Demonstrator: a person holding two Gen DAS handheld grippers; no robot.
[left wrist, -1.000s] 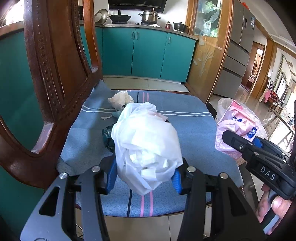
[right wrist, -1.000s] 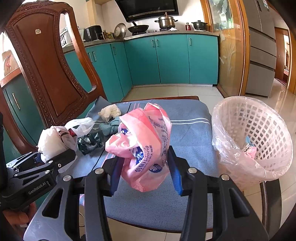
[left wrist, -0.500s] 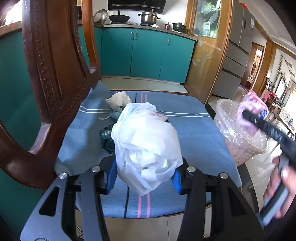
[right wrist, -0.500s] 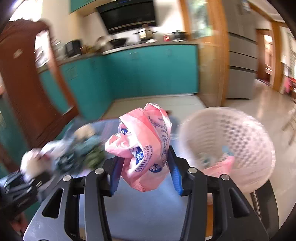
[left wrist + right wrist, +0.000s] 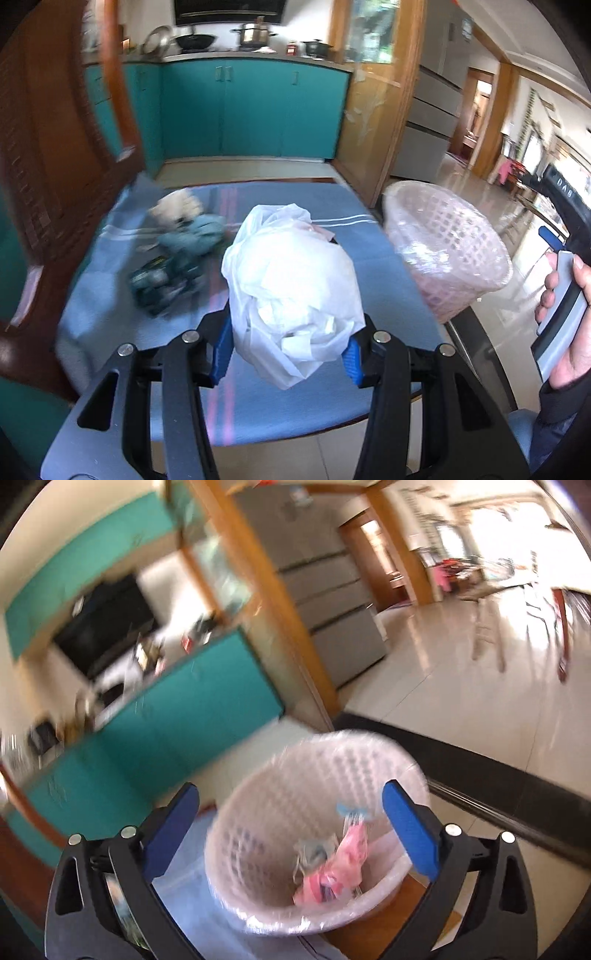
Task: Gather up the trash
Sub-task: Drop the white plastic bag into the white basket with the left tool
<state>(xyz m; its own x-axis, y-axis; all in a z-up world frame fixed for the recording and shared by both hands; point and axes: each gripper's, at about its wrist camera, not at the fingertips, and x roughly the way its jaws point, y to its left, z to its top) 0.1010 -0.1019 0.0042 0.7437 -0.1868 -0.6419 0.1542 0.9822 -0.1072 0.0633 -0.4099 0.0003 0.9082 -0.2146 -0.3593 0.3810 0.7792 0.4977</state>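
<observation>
Left gripper (image 5: 290, 352): pinching white bag (image 5: 291, 288) over the chair, awaiting disposal. Right gripper (image 5: 291, 834): jaws opening, nothing between them, poised above basket (image 5: 258, 812) where pink bag (image 5: 336, 867) is lying.

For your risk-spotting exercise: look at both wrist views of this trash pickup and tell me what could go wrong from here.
1. The white bag bulges well above the left hand-held gripper; it could slip out before reaching the basket.
2. The basket stands at the blue-covered seat's edge; a bump might tip it.
3. The right hand-held gripper is opening over the basket and could snag the plastic liner.
</observation>
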